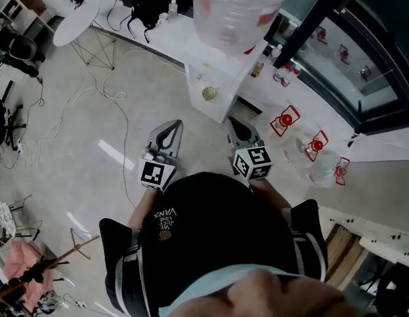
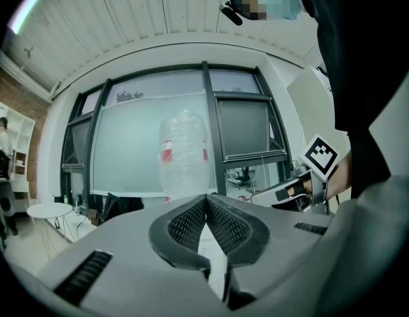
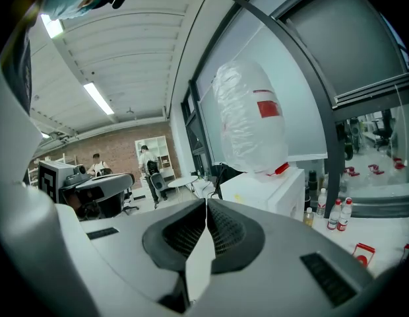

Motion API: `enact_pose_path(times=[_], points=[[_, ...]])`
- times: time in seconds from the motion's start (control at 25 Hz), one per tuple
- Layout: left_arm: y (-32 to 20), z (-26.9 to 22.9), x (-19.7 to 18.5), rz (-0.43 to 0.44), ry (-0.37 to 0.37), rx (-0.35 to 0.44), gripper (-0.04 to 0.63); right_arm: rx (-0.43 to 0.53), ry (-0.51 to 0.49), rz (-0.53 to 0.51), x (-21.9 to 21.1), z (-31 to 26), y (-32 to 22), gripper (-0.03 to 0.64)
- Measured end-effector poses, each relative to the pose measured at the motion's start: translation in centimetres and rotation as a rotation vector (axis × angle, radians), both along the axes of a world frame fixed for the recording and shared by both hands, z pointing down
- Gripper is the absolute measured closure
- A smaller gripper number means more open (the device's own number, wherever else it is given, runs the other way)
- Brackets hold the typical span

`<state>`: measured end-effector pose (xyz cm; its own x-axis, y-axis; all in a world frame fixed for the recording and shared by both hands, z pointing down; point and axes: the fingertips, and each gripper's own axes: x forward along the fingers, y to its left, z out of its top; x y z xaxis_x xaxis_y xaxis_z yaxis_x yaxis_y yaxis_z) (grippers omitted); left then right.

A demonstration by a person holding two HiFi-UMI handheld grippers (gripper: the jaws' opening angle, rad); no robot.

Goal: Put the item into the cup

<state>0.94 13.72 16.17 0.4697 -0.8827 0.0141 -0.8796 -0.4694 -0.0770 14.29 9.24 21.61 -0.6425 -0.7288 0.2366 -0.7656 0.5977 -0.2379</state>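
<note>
Grey floor [image 1: 66, 131] surrounds a white water dispenser [image 1: 221, 78].

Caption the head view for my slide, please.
With fingers shut and empty, left gripper and right gripper face a white dispenser carrying a large clear bottle.

A clear jug [image 1: 234, 12] is set on a white cabinet [image 1: 221, 78]. Small bottles [image 1: 283, 73] are lined up to its right. A round table [image 1: 76, 22] is seen far left, with cables [image 1: 119, 111] strewn nearby.
</note>
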Motion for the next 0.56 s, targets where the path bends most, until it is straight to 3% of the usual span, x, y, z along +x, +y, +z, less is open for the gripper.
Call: enact_pose_path(times=[0.56], points=[[-0.43,0.75,-1.01,-0.011,0.006,-0.007,0.575,-0.005,-0.02,0.03,-0.38,0.34,-0.99,0.572]])
